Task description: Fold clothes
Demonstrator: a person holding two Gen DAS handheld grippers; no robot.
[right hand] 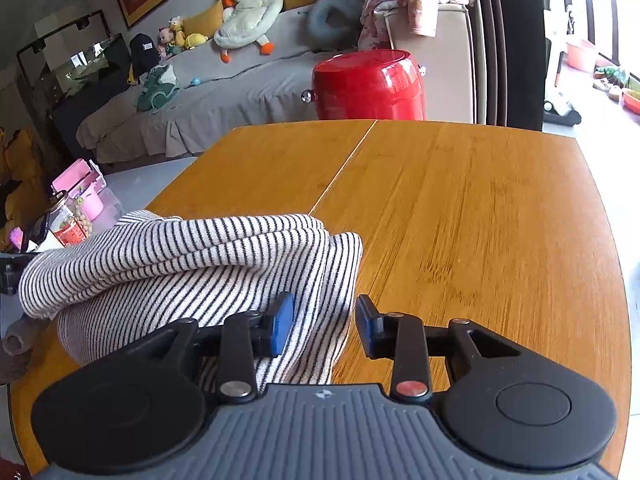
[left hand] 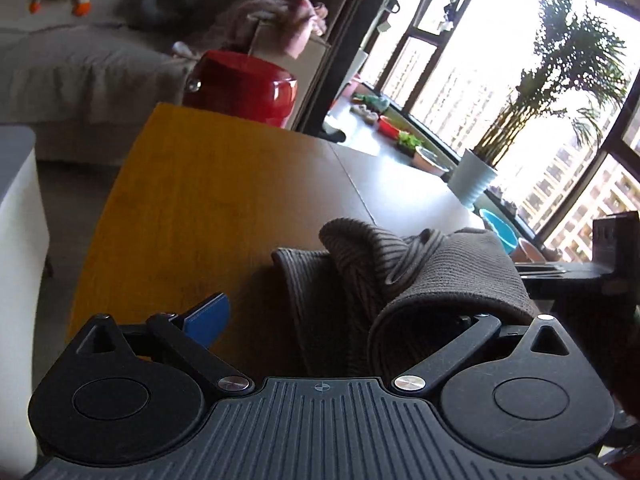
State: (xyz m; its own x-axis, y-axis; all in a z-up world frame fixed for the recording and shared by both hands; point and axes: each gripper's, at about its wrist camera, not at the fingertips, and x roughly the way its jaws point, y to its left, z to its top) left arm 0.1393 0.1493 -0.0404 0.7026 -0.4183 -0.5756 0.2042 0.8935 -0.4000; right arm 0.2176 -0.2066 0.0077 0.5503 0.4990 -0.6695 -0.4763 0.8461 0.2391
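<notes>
A black-and-white striped garment (right hand: 192, 264) lies bunched in a low heap on the wooden table (right hand: 480, 220). In the left wrist view the same garment (left hand: 420, 276) looks dark against the window light. My left gripper (left hand: 340, 316) is wide open; its right finger is hidden under a fold of the garment, and its left blue pad (left hand: 208, 316) is bare. My right gripper (right hand: 324, 320) is open, with the garment's right edge lying between and under its blue pads (right hand: 282, 320). Neither gripper holds the cloth.
A red round stool (right hand: 368, 84) stands past the table's far edge. A grey sofa (right hand: 224, 100) with plush toys and loose clothes is behind it. A potted palm (left hand: 476, 176) and bowls stand by the window. A jar (right hand: 68, 224) and pink box sit at the left.
</notes>
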